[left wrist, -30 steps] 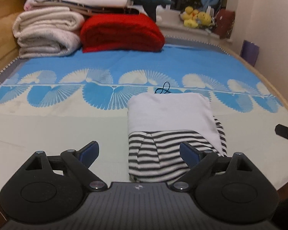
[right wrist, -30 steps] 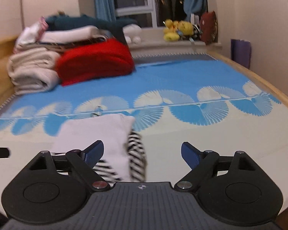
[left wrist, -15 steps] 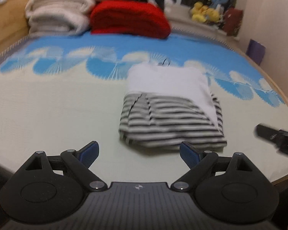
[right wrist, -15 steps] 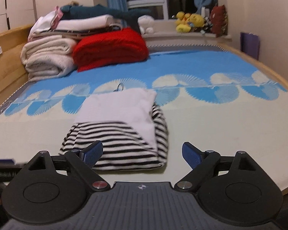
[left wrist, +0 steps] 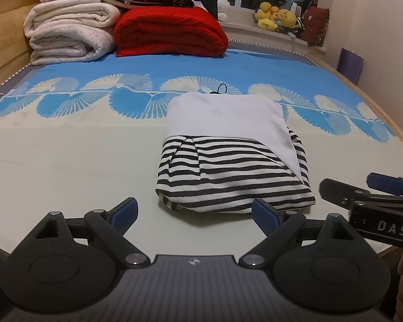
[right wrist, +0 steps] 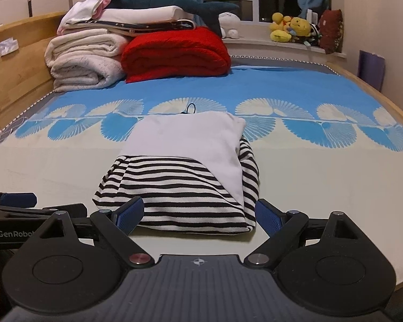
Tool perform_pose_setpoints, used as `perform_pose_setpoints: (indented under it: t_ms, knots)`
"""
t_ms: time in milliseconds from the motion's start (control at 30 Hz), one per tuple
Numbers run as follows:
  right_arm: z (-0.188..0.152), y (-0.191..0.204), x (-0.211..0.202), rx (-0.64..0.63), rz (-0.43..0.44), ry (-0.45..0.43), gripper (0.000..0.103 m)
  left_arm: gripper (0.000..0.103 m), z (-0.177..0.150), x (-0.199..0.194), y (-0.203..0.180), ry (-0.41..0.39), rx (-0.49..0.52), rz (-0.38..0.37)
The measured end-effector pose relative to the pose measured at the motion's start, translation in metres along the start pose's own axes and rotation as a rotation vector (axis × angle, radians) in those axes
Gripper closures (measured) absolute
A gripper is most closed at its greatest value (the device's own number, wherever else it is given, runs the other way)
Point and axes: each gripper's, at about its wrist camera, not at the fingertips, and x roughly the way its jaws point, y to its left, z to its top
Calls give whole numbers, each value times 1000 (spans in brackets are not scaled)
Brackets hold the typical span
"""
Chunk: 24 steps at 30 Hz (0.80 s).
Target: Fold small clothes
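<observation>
A small folded garment [left wrist: 228, 145], white above and black-and-white striped below, lies on the bed; it also shows in the right wrist view [right wrist: 185, 166]. My left gripper [left wrist: 196, 213] is open and empty, just short of the garment's near edge and slightly to its left. My right gripper [right wrist: 198, 214] is open and empty, its jaws standing either side of the garment's near edge without gripping it. The right gripper shows at the right edge of the left wrist view [left wrist: 368, 196]; the left gripper shows at the left edge of the right wrist view [right wrist: 18, 204].
The bed [left wrist: 67, 155] has a blue and cream patterned cover. Folded cream blankets [left wrist: 67, 35], a red blanket [left wrist: 169, 32] and a pile of linen stand at the far end. Plush toys [left wrist: 274, 17] sit on the windowsill. A wooden bed frame [right wrist: 13, 61] runs along the left.
Both grippers pulled back from the garment toward the near bed edge and steadied. The garment lies folded as before. Each gripper now shows in the other's view.
</observation>
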Motion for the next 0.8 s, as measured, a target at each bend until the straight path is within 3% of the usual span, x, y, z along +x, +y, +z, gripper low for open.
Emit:
perform_pose_setpoints:
  t_ms: [800]
  knots:
    - [1,13,2,-20,11,10,13,9,0,0,4,2,-3,10]
